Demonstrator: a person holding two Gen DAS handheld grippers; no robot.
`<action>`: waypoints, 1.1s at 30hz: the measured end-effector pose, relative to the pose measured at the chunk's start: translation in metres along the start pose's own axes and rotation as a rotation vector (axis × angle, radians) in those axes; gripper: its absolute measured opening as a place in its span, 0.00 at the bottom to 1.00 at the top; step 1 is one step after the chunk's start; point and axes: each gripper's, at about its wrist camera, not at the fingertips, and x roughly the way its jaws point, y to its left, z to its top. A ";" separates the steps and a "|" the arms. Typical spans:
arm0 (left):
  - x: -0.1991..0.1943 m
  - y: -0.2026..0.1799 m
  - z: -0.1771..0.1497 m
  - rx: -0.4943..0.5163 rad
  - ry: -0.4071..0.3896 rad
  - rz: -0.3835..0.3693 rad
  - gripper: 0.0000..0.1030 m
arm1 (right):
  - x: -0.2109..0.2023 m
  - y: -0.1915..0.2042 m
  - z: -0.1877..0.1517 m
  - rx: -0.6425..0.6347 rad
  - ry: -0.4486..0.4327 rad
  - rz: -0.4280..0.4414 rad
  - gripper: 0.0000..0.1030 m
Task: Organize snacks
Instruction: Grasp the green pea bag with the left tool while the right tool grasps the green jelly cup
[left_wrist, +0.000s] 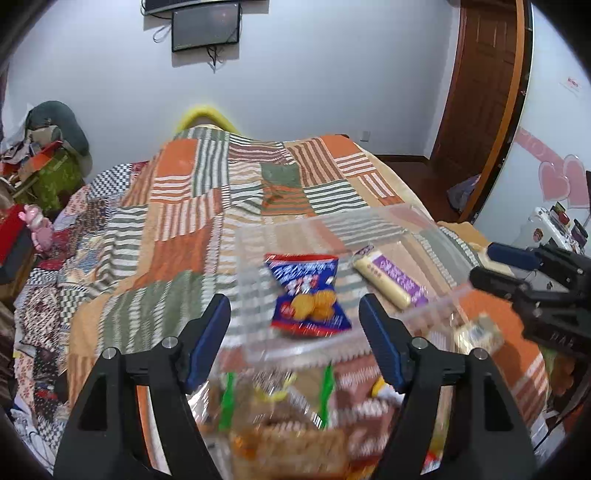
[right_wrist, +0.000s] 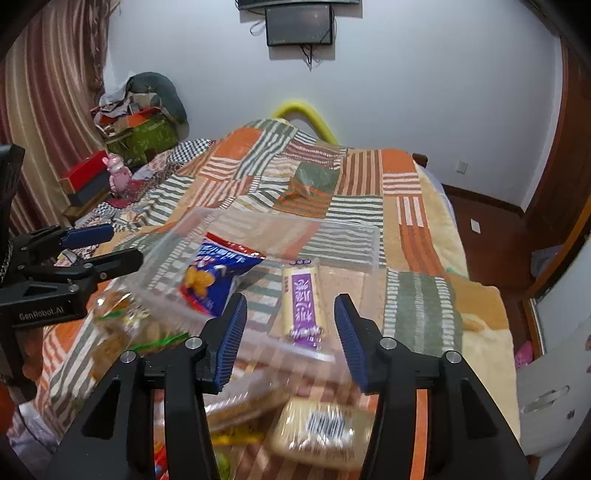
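A clear plastic box (left_wrist: 388, 221) lies on the patchwork bed cover. In it are a blue biscuit packet (left_wrist: 308, 291) and a pale stick snack with a purple label (left_wrist: 388, 280). My left gripper (left_wrist: 295, 325) is open and empty, above the box's near rim. Several loose snack packets (left_wrist: 280, 413) lie below it, blurred. The right wrist view shows the box (right_wrist: 343, 236), the blue packet (right_wrist: 218, 273) and the purple-label stick (right_wrist: 303, 299). My right gripper (right_wrist: 291, 332) is open and empty above the box's near edge. A pale barcode packet (right_wrist: 321, 432) lies below it.
The bed cover (left_wrist: 207, 206) stretches to a yellow headboard (left_wrist: 203, 114). Boxes, clothes and a pink toy (left_wrist: 38, 225) stand at the bed's left. A wooden door (left_wrist: 484, 92) is at the right. The left gripper's body shows at the right view's left edge (right_wrist: 70, 269).
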 end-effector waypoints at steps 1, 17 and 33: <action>-0.005 0.002 -0.004 0.001 -0.001 0.005 0.71 | -0.005 0.003 -0.002 -0.004 -0.005 -0.003 0.47; -0.049 0.026 -0.119 -0.054 0.122 0.019 0.78 | -0.025 0.040 -0.075 0.009 0.088 0.051 0.49; -0.016 0.024 -0.190 -0.139 0.262 -0.020 0.78 | 0.014 0.056 -0.107 0.012 0.237 0.092 0.53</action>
